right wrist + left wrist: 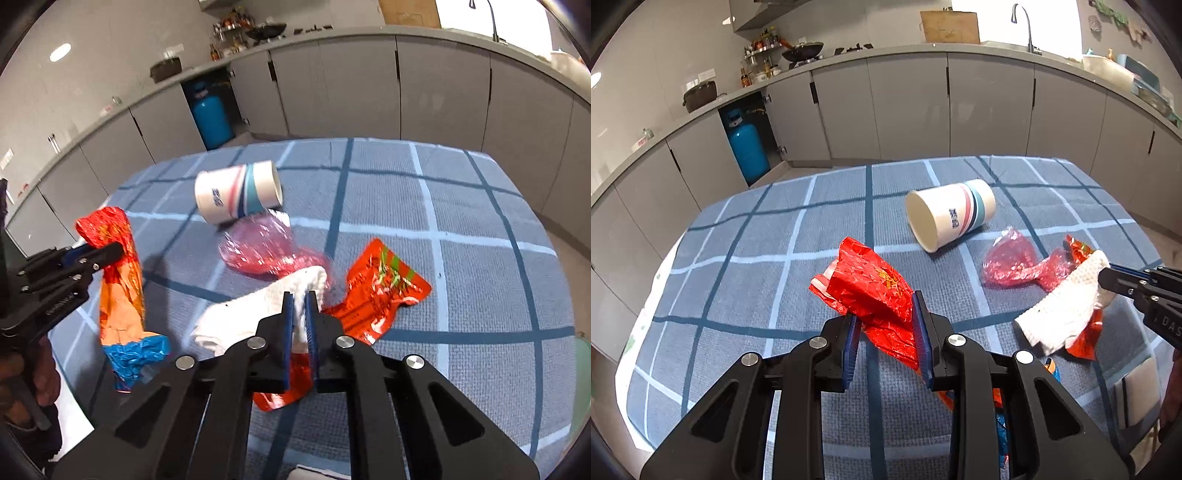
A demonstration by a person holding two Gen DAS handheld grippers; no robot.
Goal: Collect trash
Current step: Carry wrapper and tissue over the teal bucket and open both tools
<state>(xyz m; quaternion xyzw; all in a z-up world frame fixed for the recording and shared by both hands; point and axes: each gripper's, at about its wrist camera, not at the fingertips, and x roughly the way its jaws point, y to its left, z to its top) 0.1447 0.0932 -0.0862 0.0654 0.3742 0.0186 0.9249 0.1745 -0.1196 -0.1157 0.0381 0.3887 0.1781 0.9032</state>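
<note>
My left gripper [884,306] is shut on a crumpled red and orange foil wrapper [871,288] and holds it above the blue checked tablecloth [768,280]; it also shows in the right wrist view [118,288] with a blue lower end. My right gripper [300,295] is shut on a white crumpled tissue [258,310], also seen in the left wrist view [1067,306]. A white paper cup [951,218] with coloured stripes lies on its side. A pink plastic film [1015,262] lies beside it. A red foil packet [380,295] lies under the tissue.
Grey kitchen cabinets [908,107] and a worktop run behind the table. A blue gas cylinder [746,147] stands in an open cabinet at the left. A sink tap [1027,26] is at the back right.
</note>
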